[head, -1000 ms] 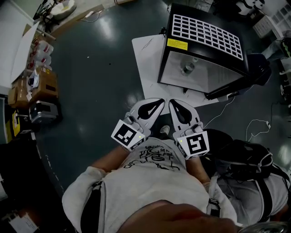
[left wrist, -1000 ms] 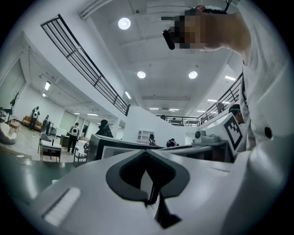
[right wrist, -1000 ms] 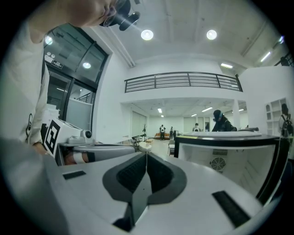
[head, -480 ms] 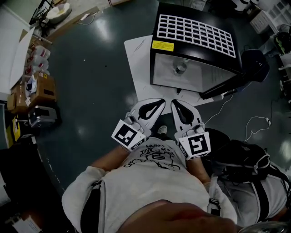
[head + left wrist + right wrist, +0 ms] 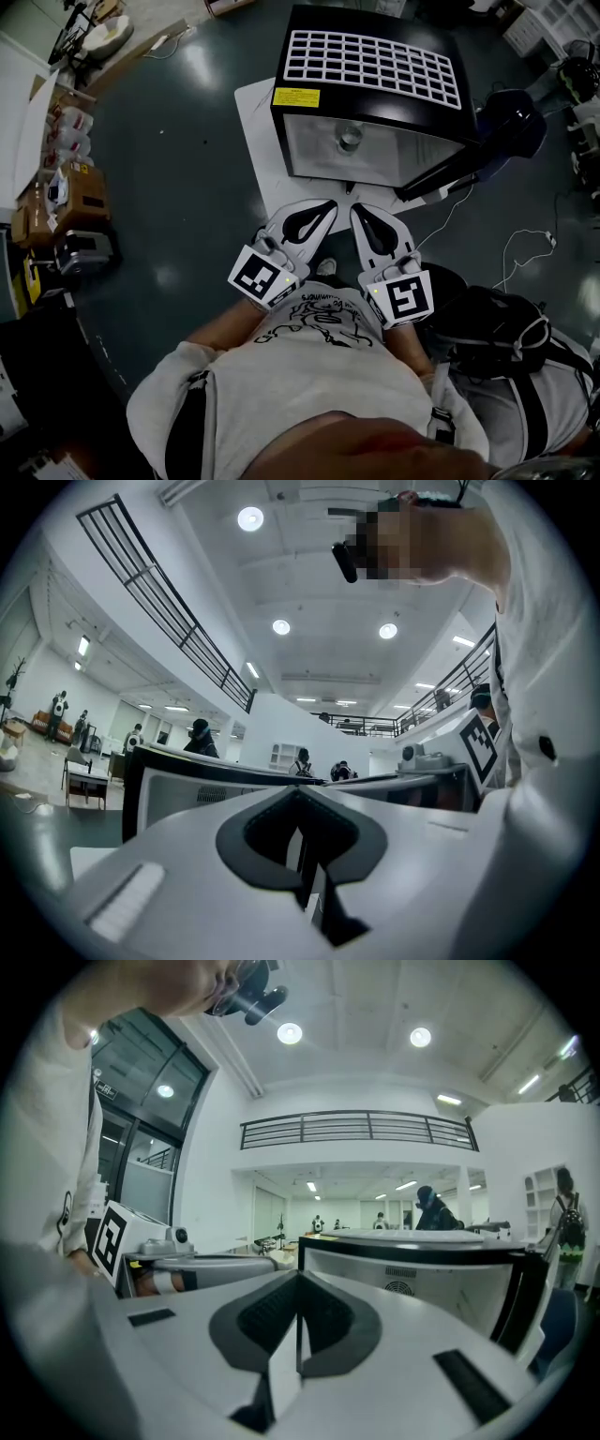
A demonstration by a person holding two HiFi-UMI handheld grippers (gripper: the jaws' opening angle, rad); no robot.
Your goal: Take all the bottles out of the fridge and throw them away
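Got left tongs (image 5: 328,205) and right tongs (image 5: 357,211) both clenched, nothing between them. Held side by side just off the torso, tips aimed at the fridge (image 5: 375,66) on the far side. Can see one bottle (image 5: 350,138) standing upright inside, about mid-compartment, through the front. Sits on a white sheet (image 5: 255,131) on the dark floor (image 5: 187,141), apart from both tongs. Also spotted a black backpack (image 5: 487,328) near right and cardboard boxes (image 5: 89,187) at far left.

Glossy dark floor (image 5: 178,159); fridge (image 5: 370,66) casing matt black, front glassy
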